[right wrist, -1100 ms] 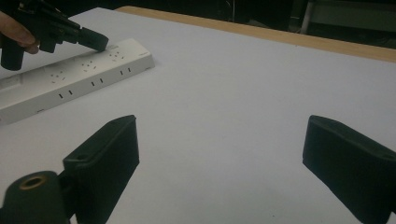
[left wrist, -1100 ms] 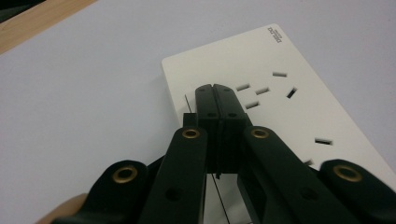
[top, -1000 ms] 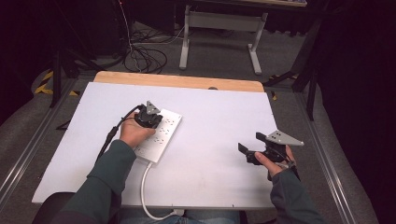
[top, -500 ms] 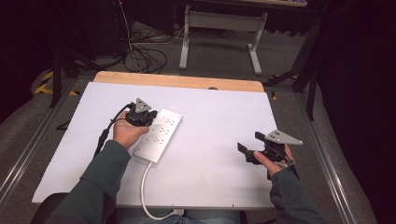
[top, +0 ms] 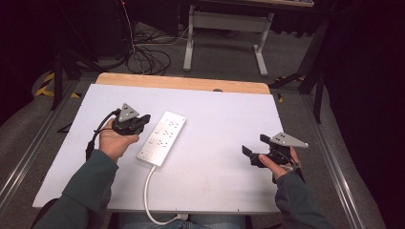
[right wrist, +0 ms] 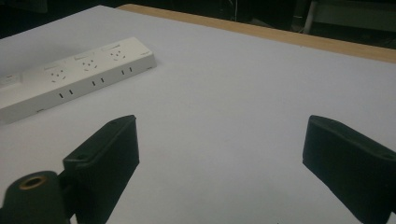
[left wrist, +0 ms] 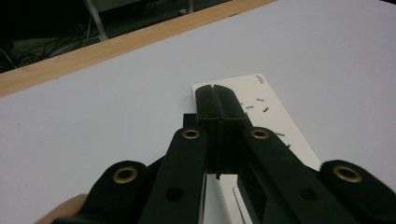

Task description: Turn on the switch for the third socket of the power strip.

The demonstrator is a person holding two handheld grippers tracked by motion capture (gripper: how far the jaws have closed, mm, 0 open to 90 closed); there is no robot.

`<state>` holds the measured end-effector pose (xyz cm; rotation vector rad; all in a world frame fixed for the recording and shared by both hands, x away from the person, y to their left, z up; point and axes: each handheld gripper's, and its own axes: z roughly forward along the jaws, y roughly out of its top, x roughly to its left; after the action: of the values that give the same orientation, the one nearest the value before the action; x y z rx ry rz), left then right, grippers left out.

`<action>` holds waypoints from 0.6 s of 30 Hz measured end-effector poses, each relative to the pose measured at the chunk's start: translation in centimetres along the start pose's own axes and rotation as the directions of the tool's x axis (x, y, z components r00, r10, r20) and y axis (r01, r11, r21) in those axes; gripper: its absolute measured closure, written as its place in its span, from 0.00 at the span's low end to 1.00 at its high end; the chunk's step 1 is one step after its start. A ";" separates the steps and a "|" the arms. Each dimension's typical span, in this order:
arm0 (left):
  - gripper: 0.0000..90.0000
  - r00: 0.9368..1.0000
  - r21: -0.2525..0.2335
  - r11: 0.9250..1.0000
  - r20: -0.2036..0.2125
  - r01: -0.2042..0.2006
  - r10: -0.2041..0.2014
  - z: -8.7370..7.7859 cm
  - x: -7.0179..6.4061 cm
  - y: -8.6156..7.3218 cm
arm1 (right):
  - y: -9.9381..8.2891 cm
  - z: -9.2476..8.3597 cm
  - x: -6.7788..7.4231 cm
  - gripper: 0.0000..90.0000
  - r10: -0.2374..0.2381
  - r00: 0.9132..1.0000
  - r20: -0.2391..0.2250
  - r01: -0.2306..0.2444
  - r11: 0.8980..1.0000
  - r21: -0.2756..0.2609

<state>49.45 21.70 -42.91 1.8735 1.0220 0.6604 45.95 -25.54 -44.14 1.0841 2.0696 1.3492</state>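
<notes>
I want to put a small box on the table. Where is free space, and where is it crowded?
Free: the white tabletop between the power strip and the right tool, and the far strip along the wooden edge. Crowded: the left side, where the left tool sits beside the power strip.

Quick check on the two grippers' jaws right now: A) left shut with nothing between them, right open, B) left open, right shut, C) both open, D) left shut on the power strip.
A: the left gripper has its jaws pressed together with nothing between them above the power strip, while the right gripper has its jaws spread wide.
</notes>
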 end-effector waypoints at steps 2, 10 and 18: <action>1.00 1.000 -0.005 1.000 0.005 -0.001 0.001 -0.4 0.0 -0.1 | 0.0 0.0 0.0 0.12 0.001 1.000 0.002 -0.001 1.000 -0.002; 1.00 1.000 -0.022 0.999 0.002 0.023 -0.023 -2.0 0.2 -0.7 | 0.0 0.0 0.0 0.12 -0.002 1.000 -0.002 0.002 1.000 -0.001; 1.00 0.997 -0.054 0.995 0.005 0.081 -0.081 -4.1 0.5 -1.6 | 0.1 0.1 0.0 0.12 -0.003 1.000 0.000 0.003 1.000 0.000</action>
<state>46.02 24.41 -42.33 1.7766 1.0622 0.6310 45.99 -25.46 -44.11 1.0812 2.0702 1.3474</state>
